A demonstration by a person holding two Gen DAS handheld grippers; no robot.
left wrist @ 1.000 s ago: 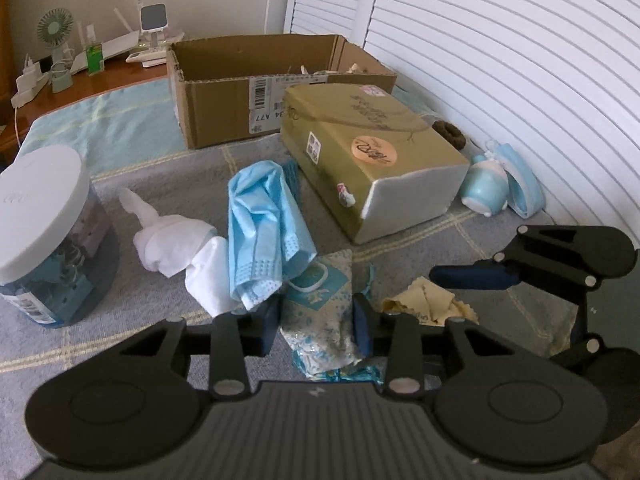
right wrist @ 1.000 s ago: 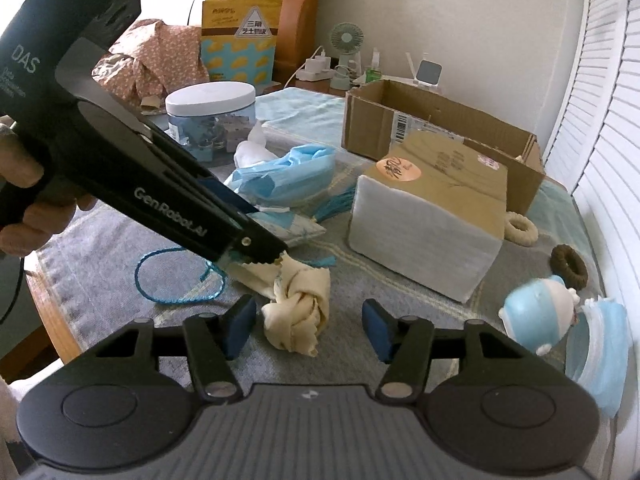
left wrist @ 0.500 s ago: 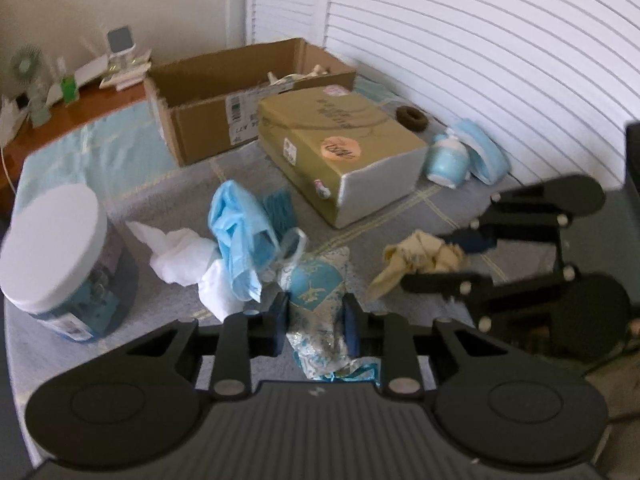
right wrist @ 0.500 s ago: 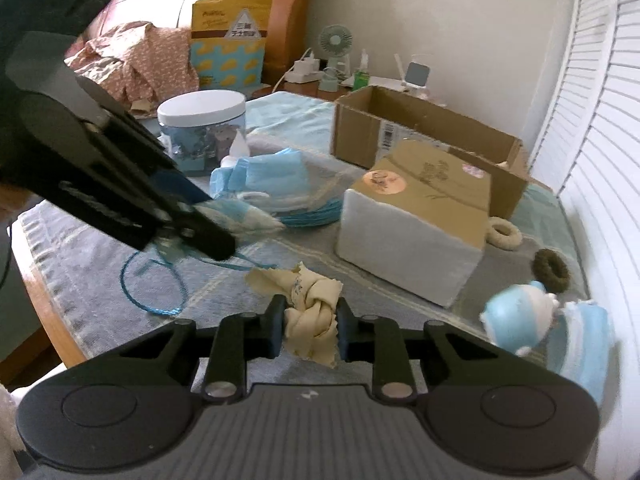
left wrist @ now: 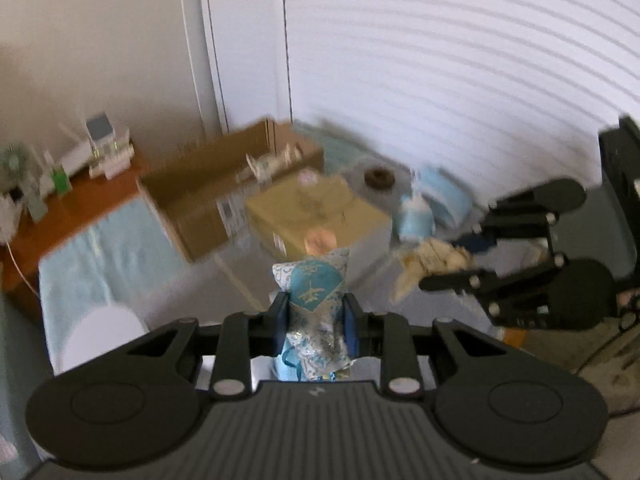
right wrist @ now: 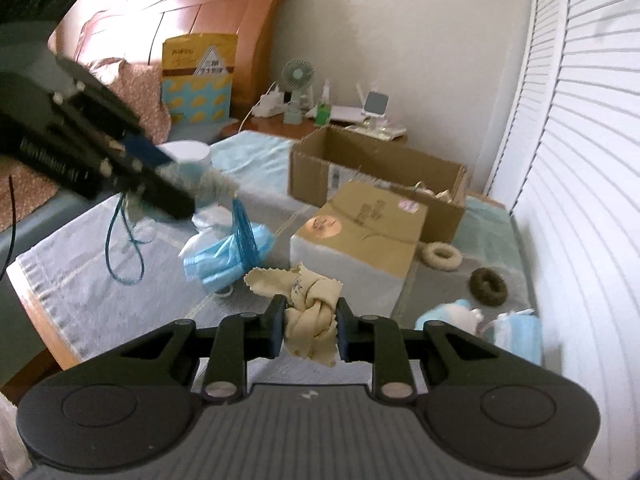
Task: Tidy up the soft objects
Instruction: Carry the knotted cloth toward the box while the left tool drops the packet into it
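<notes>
Wrist cams: left gripper (left wrist: pixel 314 314) clamps blue pouch (left wrist: pixel 316 300), right gripper (right wrist: pixel 311 326) clamps knotted cloth (right wrist: pixel 310 312).

2 boxes (right wrist: pixel 376 184) (right wrist: pixel 360 236), 2 hair rings (right wrist: pixel 442 255) (right wrist: pixel 488 286), 1 jar (right wrist: pixel 188 154).

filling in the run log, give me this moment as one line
left gripper: shut on blue brocade pouch, lifted | right gripper: shut on knotted beige cloth, lifted | open cardboard box: ahead on bed

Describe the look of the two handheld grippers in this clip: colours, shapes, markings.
Both the left gripper and right gripper are matte black, with ribbed grey bodies, round side discs, silver screws and dark blue finger pads. White lettering marks the left gripper's side, blurred here.
</notes>
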